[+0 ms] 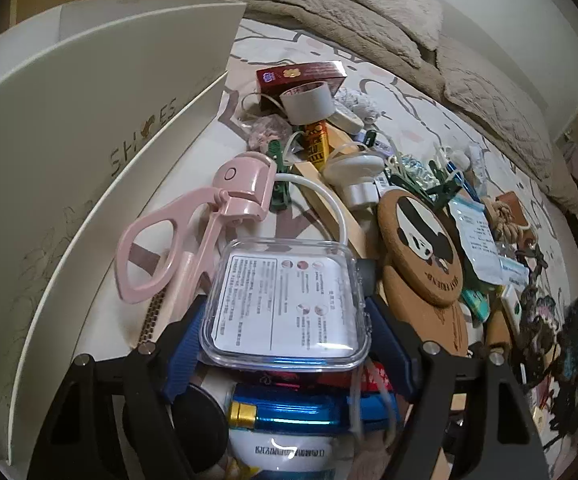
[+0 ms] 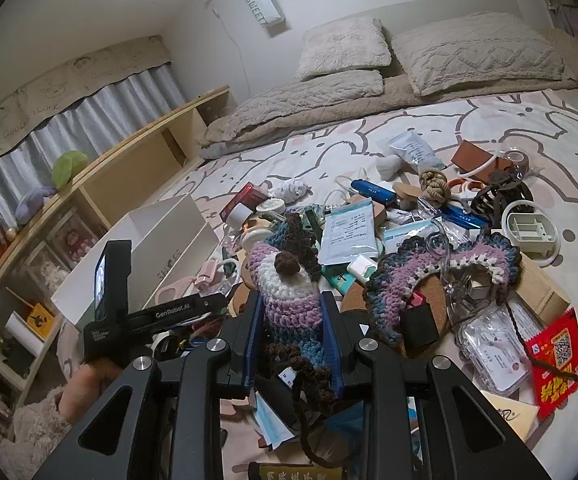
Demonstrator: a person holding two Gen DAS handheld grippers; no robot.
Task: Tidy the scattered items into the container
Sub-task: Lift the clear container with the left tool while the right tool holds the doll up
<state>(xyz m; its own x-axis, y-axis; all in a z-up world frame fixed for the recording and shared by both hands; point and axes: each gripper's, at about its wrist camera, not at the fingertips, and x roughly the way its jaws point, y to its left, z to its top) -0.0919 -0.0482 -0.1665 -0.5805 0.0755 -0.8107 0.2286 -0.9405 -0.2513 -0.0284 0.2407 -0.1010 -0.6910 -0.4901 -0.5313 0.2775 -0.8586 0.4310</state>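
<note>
My left gripper (image 1: 285, 320) is shut on a clear plastic case (image 1: 285, 300) with a printed label, held above the pile beside the white shoe box (image 1: 89, 152). A pink eyelash curler (image 1: 193, 224) lies just left of the case. My right gripper (image 2: 291, 320) is shut on a purple, white and blue crocheted piece (image 2: 285, 280), lifted over the clutter. The white shoe box (image 2: 161, 240) stands open at the left of the pile in the right wrist view, and the left gripper's body (image 2: 137, 312) shows in front of it.
Scattered items cover the bed sheet (image 2: 409, 128): cork coasters (image 1: 421, 248), a tape roll (image 1: 305, 100), a red box (image 1: 301, 74), a white round frame (image 2: 529, 232), a red packet (image 2: 557, 364), paper packets. Pillows (image 2: 473, 52) lie at the back. A wooden shelf (image 2: 89, 200) runs along the left.
</note>
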